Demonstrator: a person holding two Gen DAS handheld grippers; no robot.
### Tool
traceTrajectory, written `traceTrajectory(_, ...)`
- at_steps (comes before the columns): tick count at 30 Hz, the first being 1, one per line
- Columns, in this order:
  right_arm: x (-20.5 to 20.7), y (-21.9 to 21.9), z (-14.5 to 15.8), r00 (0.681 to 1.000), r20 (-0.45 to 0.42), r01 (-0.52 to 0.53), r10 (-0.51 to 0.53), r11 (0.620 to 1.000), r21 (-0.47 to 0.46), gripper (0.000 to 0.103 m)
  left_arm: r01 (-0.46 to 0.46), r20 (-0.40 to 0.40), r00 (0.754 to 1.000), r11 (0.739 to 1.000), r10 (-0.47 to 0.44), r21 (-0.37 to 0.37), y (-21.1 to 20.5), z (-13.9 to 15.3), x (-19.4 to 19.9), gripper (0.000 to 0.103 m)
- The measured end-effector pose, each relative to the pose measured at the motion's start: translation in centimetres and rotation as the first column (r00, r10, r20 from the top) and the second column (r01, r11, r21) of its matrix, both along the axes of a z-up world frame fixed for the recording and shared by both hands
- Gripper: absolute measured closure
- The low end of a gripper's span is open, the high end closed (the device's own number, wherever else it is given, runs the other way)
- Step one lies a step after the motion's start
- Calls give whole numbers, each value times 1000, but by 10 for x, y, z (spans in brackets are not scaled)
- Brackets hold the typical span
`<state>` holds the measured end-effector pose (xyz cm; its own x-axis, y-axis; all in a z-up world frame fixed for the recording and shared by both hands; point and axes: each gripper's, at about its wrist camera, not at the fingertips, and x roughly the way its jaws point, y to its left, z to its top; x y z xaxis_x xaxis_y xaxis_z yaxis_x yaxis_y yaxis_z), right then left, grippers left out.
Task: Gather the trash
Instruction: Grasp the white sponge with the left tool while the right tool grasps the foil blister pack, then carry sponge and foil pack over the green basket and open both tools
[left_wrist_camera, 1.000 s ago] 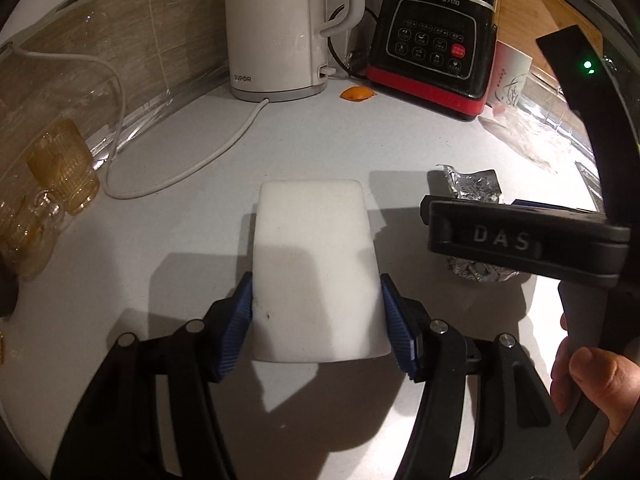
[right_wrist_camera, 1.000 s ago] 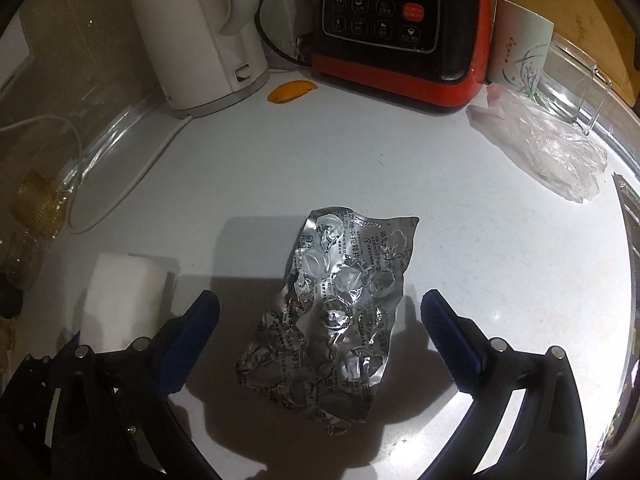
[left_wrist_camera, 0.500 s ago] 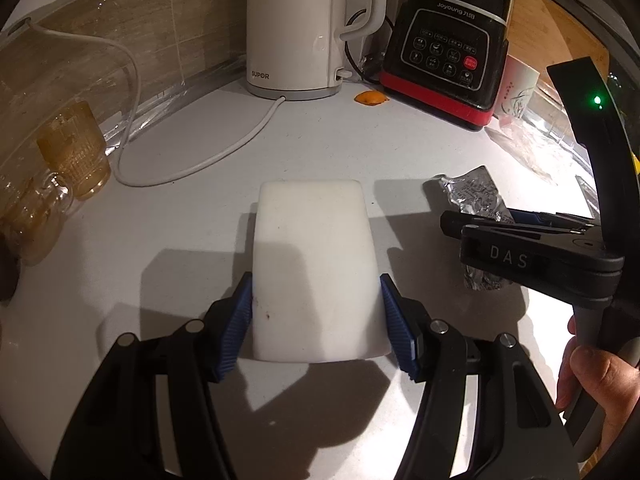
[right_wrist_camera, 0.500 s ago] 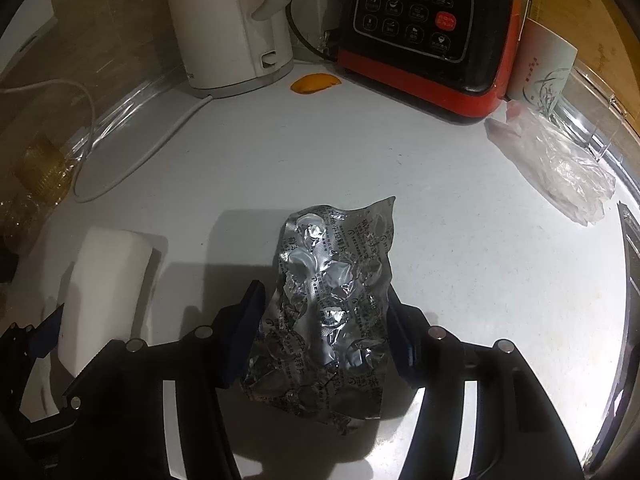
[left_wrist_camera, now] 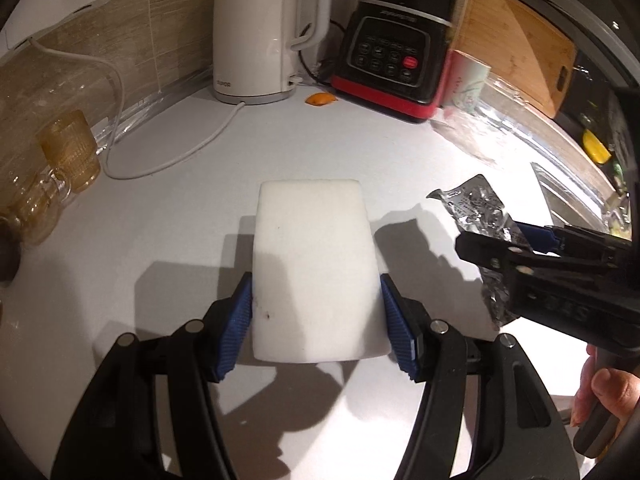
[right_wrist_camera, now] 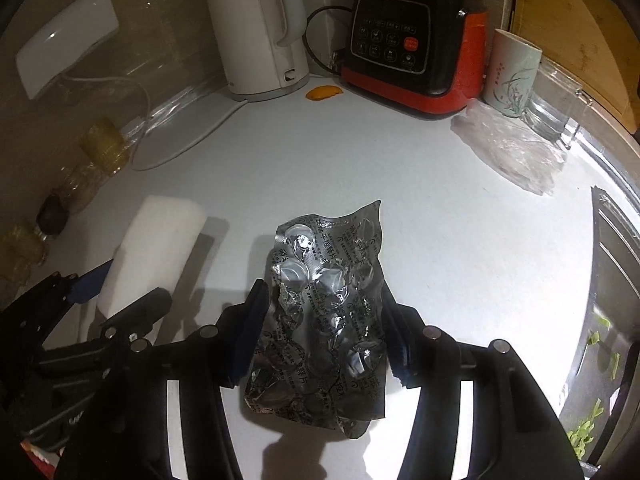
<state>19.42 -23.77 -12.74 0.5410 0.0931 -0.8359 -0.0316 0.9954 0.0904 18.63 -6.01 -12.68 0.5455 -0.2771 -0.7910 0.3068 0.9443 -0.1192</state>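
A white foam block (left_wrist_camera: pixel 316 256) sits between the blue pads of my left gripper (left_wrist_camera: pixel 316 304), which is shut on it and holds it a little above the white counter (left_wrist_camera: pixel 180 240). A crumpled silver foil blister pack (right_wrist_camera: pixel 324 304) is pinched at both sides by my right gripper (right_wrist_camera: pixel 324 332), shut on it and raised off the counter. In the left wrist view the foil pack (left_wrist_camera: pixel 476 204) and the right gripper (left_wrist_camera: pixel 528 240) hang to the right of the block. In the right wrist view the block (right_wrist_camera: pixel 156 248) and the left gripper (right_wrist_camera: pixel 116 300) are at the lower left.
At the back stand a white kettle (left_wrist_camera: pixel 256 32) with its cord (left_wrist_camera: pixel 168 160), a black-and-red blender (right_wrist_camera: pixel 412 48) and a patterned cup (right_wrist_camera: pixel 512 76). An orange peel (right_wrist_camera: pixel 324 92) and a clear plastic bag (right_wrist_camera: pixel 516 152) lie on the counter. Amber glasses (left_wrist_camera: pixel 72 148) stand left, a sink (right_wrist_camera: pixel 612 288) right.
The right jaws closed onto the foil pack and lifted it off the counter. Both grippers rose and drew back, the left one carrying the white block.
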Motion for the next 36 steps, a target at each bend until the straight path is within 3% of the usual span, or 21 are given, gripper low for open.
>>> traceTrajectory(5, -84, -30, 35, 1000, 31, -1, 1, 1000, -2, 49, 55, -10, 998, 998, -55, -25, -25, 25, -53, 44)
traceTrajectory(10, -167, -60, 47, 999, 31, 9, -11, 999, 47, 49, 111, -16, 994, 994, -111, -15, -62, 40, -118, 44)
traceTrajectory(14, -226, -80, 48, 999, 36, 1, -4, 997, 74, 49, 130, -18, 991, 992, -130, -4, -90, 40, -176, 44)
traceTrajectory(20, -304, -113, 49, 998, 57, 9, -16, 992, 127, 49, 134, -82, 988, 991, -135, -10, -122, 27, -247, 44)
traceTrajectory(25, -341, -130, 45, 999, 51, -3, -3, 991, 136, 49, 134, -104, 986, 991, -132, 12, -143, 11, -290, 44)
traceTrajectory(32, -365, -138, 41, 999, 48, -27, 21, 990, 135, 49, 110, -148, 983, 994, -106, 17, -155, -9, -313, 43)
traceTrajectory(36, -369, -139, 38, 998, 45, -41, 35, 989, 140, 49, 88, -173, 981, 996, -82, 26, -154, -16, -317, 32)
